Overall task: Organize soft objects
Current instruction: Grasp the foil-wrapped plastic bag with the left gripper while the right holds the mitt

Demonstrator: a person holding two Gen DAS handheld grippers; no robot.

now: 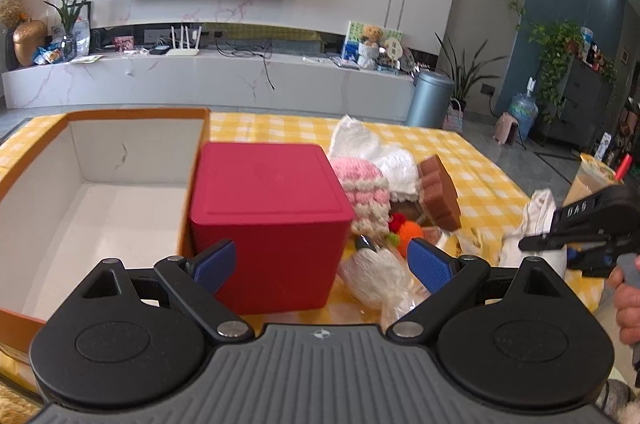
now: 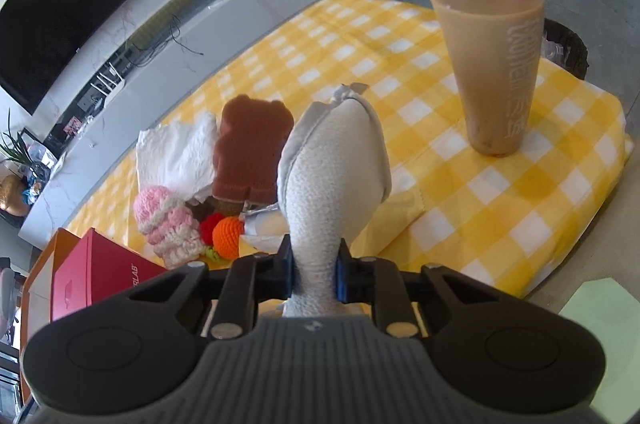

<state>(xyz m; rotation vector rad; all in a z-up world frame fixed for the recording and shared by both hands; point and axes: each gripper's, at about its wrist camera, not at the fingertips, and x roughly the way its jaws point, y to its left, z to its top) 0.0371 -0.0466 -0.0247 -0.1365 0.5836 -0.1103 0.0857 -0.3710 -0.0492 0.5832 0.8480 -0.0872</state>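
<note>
Right gripper (image 2: 314,274) pinches a white fleecy pouch (image 2: 334,159) with grey trim, squeezed narrow between the pads, lifted above the yellow checked cloth (image 2: 460,224) near its right edge. Left gripper (image 1: 320,260) gapes wide, empty, over the red box (image 1: 268,207) beside the orange-rimmed carton (image 1: 100,191).

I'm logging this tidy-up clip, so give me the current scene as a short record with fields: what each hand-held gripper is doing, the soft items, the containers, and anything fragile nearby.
right hand-held gripper: shut on a white plush item
left hand-held gripper: open, holding nothing, by the red box
soft pile: pink knit hat, brown bear-shaped sponge, white cloth, orange crochet ball
container: open orange box, white inside, nothing visible inside
fragile: sealed milk tea cup with red straw, upright
surface: yellow checked cloth
</note>
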